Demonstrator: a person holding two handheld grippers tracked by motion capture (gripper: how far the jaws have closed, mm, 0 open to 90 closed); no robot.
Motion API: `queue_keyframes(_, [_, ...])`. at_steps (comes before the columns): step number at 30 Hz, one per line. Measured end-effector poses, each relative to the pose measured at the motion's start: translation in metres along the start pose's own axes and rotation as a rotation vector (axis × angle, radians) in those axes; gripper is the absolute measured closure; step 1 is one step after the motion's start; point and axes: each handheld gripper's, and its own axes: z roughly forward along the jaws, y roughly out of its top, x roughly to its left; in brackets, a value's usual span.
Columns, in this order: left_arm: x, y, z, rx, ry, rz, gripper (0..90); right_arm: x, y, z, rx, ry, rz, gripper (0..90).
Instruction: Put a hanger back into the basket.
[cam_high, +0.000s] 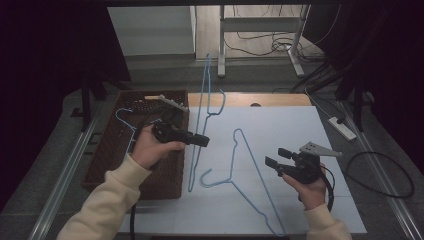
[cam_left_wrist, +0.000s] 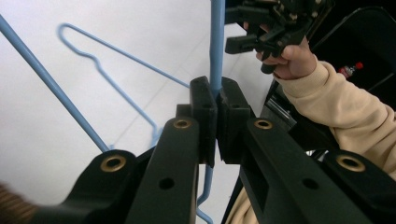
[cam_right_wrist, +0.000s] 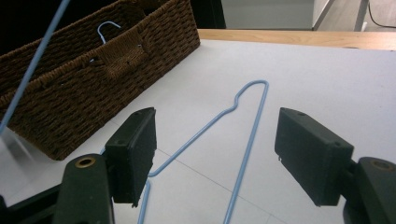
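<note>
Black, blocky jaws of the left gripper (cam_left_wrist: 211, 122) are seen closest in its own view, pressed together on the thin blue wire of a hanger (cam_left_wrist: 216, 42); brass-coloured rivets are set in the matt arms behind them. From the high view, this held hanger (cam_high: 202, 117) is seen lifted off the table, its long wire frame standing nearly upright beside the basket (cam_high: 105, 167), with the left gripper (cam_high: 202, 140) clamped on the lower part of one slanted side.

Flat rectangular pads are carried by the right gripper (cam_right_wrist: 219, 158), and they stand well apart with nothing gripped between them. A second hanger (cam_right_wrist: 243, 140), also of thin light-blue wire, is seen through the gap, lying flat on the smooth white table (cam_right_wrist: 327, 74). In the high view it (cam_high: 250, 172) lies just left of the right gripper (cam_high: 275, 157), hook toward the person, not touched by the jaws. A grey three-cornered plate is borne on top of that gripper.

Woven brown wicker, coarse and ribbed, makes up the rectangular basket at the table's left edge, and another blue hook (cam_right_wrist: 106, 29) is seen inside it. Cream sleeves (cam_high: 107, 200) cover both forearms.
</note>
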Motion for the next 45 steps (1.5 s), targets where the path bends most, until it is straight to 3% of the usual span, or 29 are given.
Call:
queue_keyframes(5, [0.008, 0.005, -0.029, -0.024, -0.003, 0.001, 86.3, 0.000, -0.001, 0.001, 0.004, -0.002, 0.000, 30.1])
queue_keyframes(10, [0.018, 0.007, -0.055, -0.018, 0.024, 0.012, 86.4, 0.000, -0.002, 0.003, 0.011, -0.002, 0.004, 30.1])
queue_keyframes(18, [0.051, -0.013, -0.079, 0.021, 0.049, -0.022, 86.4, 0.000, -0.003, 0.003, 0.014, -0.004, 0.007, 30.2])
queue_keyframes(26, [0.089, -0.042, -0.078, 0.082, 0.075, -0.073, 86.3, 0.001, -0.004, 0.007, 0.027, -0.007, 0.006, 30.3])
queue_keyframes(33, [0.112, -0.060, -0.072, 0.151, 0.078, -0.077, 86.3, 0.001, -0.005, 0.009, 0.033, -0.010, 0.005, 30.3])
queue_keyframes(45, [0.129, -0.077, -0.057, 0.269, 0.117, -0.091, 86.3, 0.001, -0.006, 0.010, 0.037, -0.013, 0.004, 30.4])
